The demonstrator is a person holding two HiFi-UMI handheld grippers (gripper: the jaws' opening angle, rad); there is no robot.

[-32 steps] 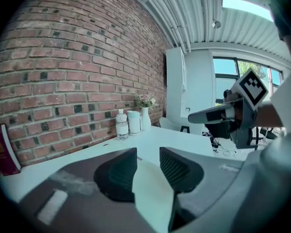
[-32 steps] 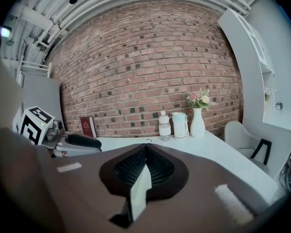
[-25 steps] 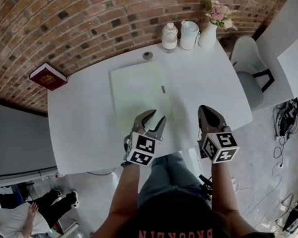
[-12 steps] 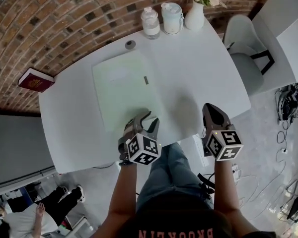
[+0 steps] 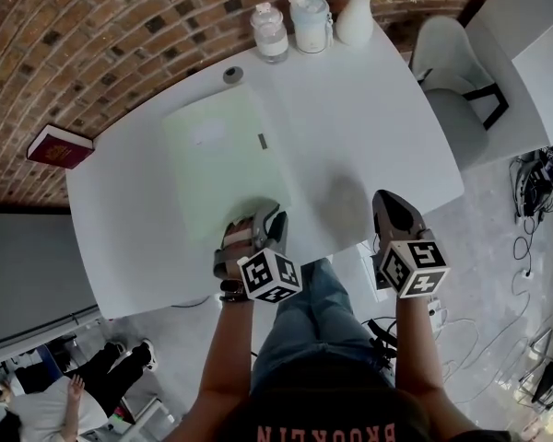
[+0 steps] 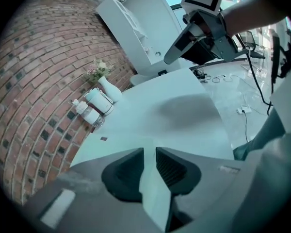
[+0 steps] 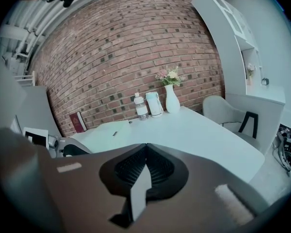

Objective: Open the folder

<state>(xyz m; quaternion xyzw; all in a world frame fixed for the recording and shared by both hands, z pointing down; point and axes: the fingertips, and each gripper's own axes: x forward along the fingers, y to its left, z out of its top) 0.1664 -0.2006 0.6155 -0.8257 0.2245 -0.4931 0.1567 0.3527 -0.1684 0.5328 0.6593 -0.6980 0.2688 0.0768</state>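
the folder (image 5: 223,159) lies flat, long axis toward the brick wall (image 5: 92,35).

- Head view: is looking steeply down from above the person, taking in the whole white table (image 5: 378,127), with the brick wall (image 5: 92,44) along the top
- Left gripper view: is riding low at the table's near edge, very close to the surface, facing across it to the far right and catching the right gripper (image 6: 172,55)
- Right gripper view: is sitting just off the near edge, facing the wall
- All three are sharing the vase (image 5: 355,21), jars (image 5: 269,30) and pale green folder (image 5: 217,164)
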